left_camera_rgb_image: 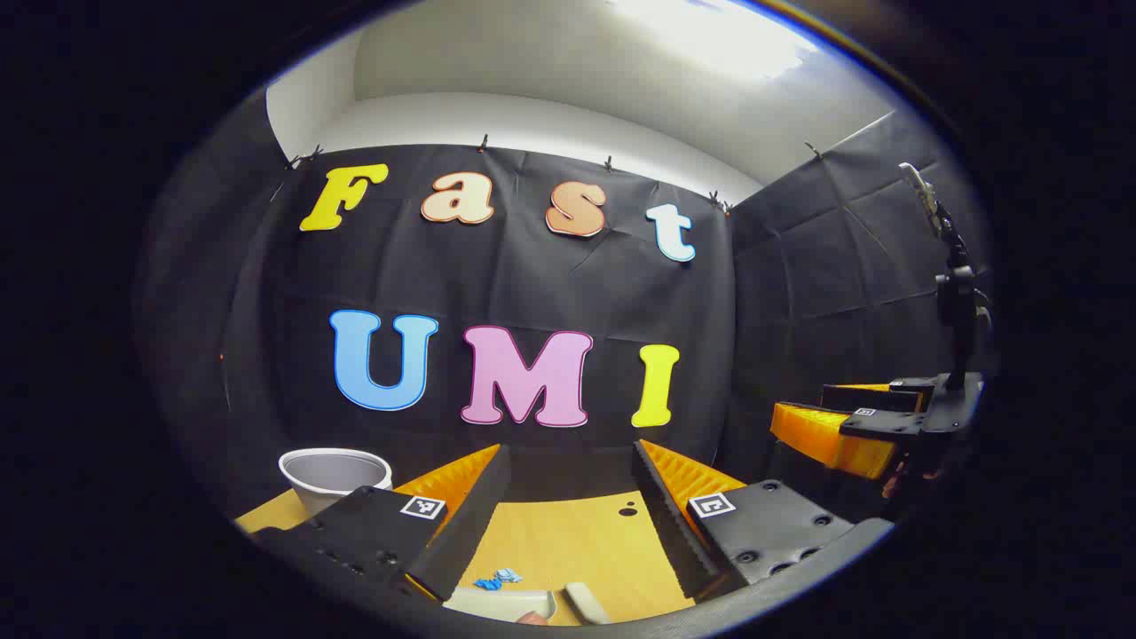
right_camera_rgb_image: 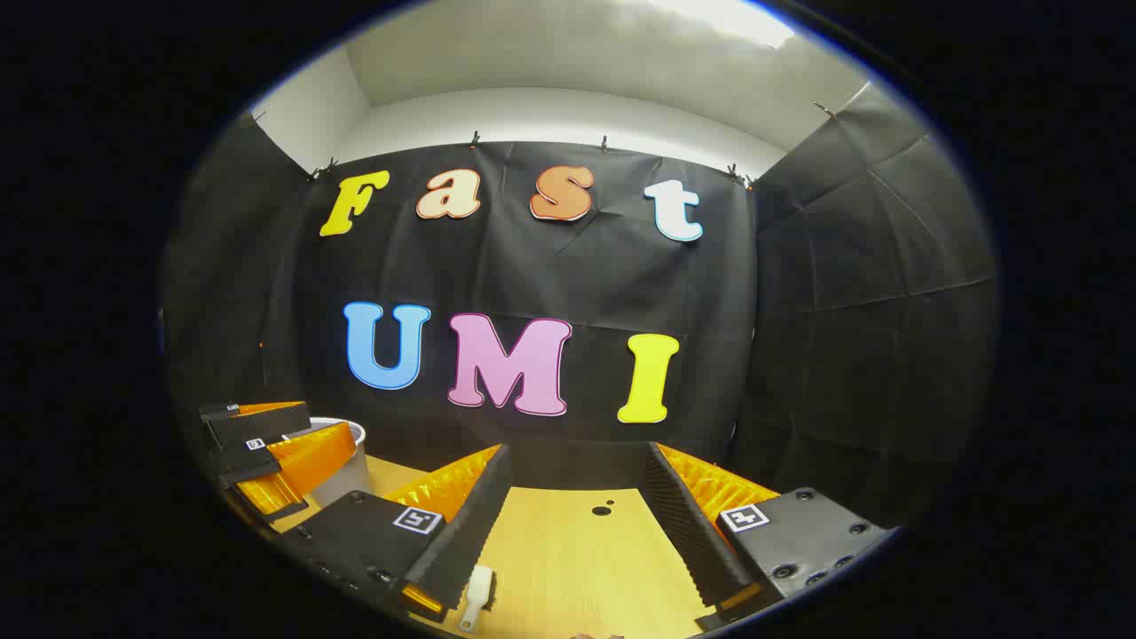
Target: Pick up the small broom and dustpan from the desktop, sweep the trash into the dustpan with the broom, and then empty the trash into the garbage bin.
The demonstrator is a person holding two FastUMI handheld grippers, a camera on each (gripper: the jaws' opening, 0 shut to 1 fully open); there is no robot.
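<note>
Left gripper [left_camera_rgb_image: 568,506] held above the desktop [left_camera_rgb_image: 568,541], fingers spread wide, nothing between them. Right gripper [right_camera_rgb_image: 577,510] likewise spread and empty, held level over the desktop at the left gripper's right side. Dustpan [left_camera_rgb_image: 501,605] lying low and close in front of the left gripper, just below its spread fingers, partly cut off at the view's lower edge; exact shape not clear. Blue trash [left_camera_rgb_image: 497,580] lying just beyond the dustpan, toward the left finger. Small broom [right_camera_rgb_image: 477,596] lying below the right gripper's left finger, pale handle only partly seen. Garbage bin [left_camera_rgb_image: 335,477] standing farther ahead and to the left gripper's left. No tool picked up yet. Risks judged: both tools lying under the fingers rather than between them, so a straight descent likely to press a finger onto a handle and skid it; a nudged dustpan likely to scatter the light trash.
</note>
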